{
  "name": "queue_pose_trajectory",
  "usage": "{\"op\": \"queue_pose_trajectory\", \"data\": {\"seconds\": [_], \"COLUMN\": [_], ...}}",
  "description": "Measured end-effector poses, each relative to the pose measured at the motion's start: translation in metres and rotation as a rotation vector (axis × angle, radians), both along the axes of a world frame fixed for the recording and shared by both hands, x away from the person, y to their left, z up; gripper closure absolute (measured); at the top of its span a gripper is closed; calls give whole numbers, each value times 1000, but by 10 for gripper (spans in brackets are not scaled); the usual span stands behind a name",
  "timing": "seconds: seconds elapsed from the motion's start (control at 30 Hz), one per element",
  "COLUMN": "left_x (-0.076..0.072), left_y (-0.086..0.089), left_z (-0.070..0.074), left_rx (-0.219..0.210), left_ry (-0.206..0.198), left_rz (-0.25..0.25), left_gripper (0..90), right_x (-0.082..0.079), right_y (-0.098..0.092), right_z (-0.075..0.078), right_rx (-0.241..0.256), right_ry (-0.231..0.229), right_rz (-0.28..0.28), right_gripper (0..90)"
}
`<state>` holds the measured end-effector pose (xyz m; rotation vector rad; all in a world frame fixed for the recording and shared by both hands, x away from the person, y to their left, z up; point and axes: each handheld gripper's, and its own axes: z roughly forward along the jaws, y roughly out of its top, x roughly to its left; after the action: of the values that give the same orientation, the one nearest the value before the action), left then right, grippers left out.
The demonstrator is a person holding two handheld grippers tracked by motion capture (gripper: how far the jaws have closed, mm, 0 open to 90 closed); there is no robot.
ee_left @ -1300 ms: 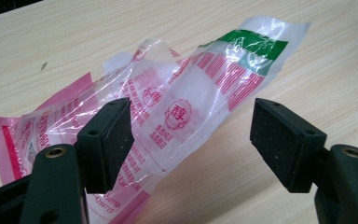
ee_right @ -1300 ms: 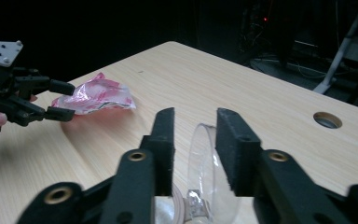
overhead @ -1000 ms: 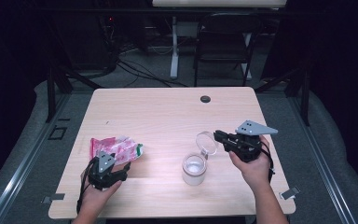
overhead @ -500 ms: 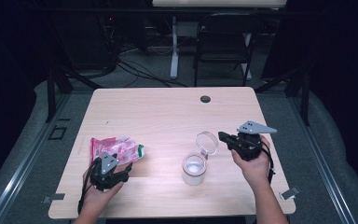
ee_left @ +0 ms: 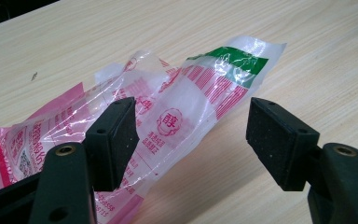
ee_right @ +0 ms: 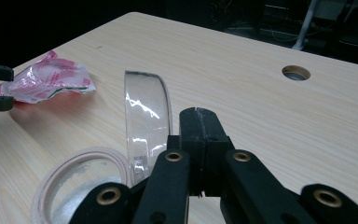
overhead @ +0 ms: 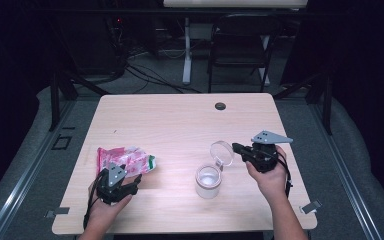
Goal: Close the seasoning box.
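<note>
A pink and clear plastic bag [overhead: 125, 159] with a green end lies flat on the left of the wooden table [overhead: 180, 125]. My left gripper [overhead: 116, 181] sits just behind it, open. In the left gripper view the bag [ee_left: 177, 107] lies on the table ahead of and between the spread jaws of my left gripper [ee_left: 196, 137]. A clear jar [overhead: 208, 181] stands open in front of centre. My right gripper [overhead: 237, 148] is shut on the edge of its clear round lid [overhead: 222, 152], held tilted above and beside the jar. In the right gripper view, my right gripper [ee_right: 198, 121] pinches the lid [ee_right: 144, 121] over the jar rim [ee_right: 81, 186].
A dark grommet hole [overhead: 220, 106] sits near the table's far edge. Beyond the table stand a black chair [overhead: 240, 45] and a desk leg [overhead: 186, 50] among floor cables. The far half of the table is bare wood.
My right gripper and the lid have drifted slightly right and down. The left gripper has barely moved and stays open at the bag.
</note>
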<state>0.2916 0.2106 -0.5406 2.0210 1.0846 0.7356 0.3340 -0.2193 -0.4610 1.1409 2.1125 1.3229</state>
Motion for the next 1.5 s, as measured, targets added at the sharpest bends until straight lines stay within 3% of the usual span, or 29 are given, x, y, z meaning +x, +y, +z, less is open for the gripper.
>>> {"op": "queue_pose_trajectory", "data": {"seconds": [0.73,1.5], "left_x": [0,0], "left_y": [-1,2], "left_z": [0,1], "left_rx": [-6,-22], "left_ry": [0,-3], "left_rz": [-4,0], "left_gripper": [333,333], "right_x": [1,-1], "right_y": [6,23], "right_z": [-5,-8], "right_rx": [-9,-35], "right_ry": [9,20], "right_rz": [12,67], "right_gripper": [897,889]}}
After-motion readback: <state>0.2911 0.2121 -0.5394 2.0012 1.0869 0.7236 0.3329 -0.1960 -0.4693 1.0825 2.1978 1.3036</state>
